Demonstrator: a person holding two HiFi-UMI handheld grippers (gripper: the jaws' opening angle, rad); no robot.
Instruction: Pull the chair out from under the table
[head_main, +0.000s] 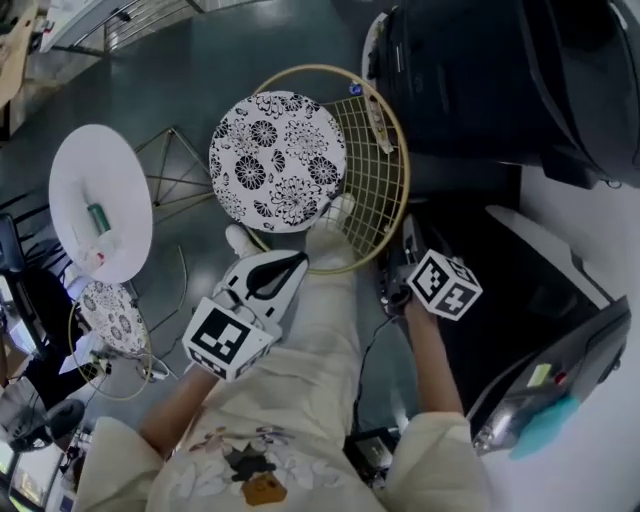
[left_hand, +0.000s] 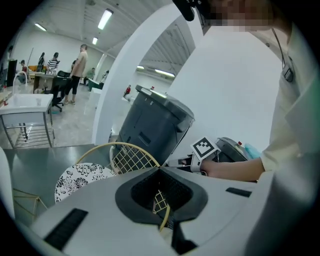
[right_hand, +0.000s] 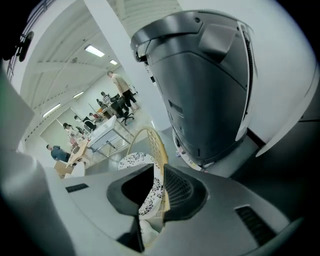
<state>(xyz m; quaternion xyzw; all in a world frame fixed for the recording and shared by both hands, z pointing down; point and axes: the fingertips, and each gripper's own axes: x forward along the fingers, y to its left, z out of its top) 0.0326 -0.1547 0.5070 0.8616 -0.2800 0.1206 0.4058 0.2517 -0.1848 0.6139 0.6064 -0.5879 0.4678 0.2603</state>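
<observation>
The chair has a round black-and-white floral seat (head_main: 278, 160) and a gold wire backrest (head_main: 378, 170). It stands on the grey floor, apart from the round white table (head_main: 100, 185). My left gripper (head_main: 290, 268) is shut on the near gold rim, which runs between its jaws in the left gripper view (left_hand: 163, 214). My right gripper (head_main: 393, 262) holds the backrest's right side; in the right gripper view (right_hand: 157, 200) the wire grid and rim (right_hand: 150, 136) pass between its jaws. The seat shows past both grippers (left_hand: 80, 177).
A big dark grey machine (head_main: 480, 70) stands close behind and right of the chair. A second floral chair (head_main: 112, 318) sits by the white table. A grey device with a teal cloth (head_main: 548, 420) lies at right. People (left_hand: 79, 65) and desks are far off.
</observation>
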